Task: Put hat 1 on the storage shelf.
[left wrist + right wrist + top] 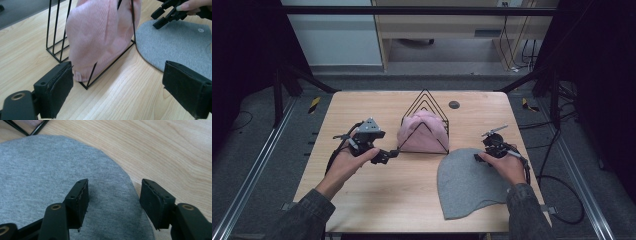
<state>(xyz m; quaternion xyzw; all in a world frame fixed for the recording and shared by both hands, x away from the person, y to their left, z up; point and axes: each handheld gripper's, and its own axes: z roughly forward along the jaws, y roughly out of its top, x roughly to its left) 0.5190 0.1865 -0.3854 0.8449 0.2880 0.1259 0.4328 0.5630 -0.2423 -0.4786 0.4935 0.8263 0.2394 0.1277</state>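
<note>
A pink knit beanie (422,131) (100,35) stands wedged inside a black triangular wire rack (425,95) (110,66) at the table's middle. My left gripper (388,155) (120,85) is open just in front of the rack's near left corner, with nothing between its pads. A grey beanie (467,182) (175,42) (45,175) lies flat at the front right. My right gripper (482,151) (113,195) hangs open over its upper right rim, one pad above the fabric and one above bare wood. The left gripper view also catches the right gripper (160,18) over the grey beanie.
The wooden table (362,200) has bare wood at front left and behind the rack. A small dark round disc (454,104) sits near the back edge. Dark frame posts and floor cables (562,190) flank the table on the right.
</note>
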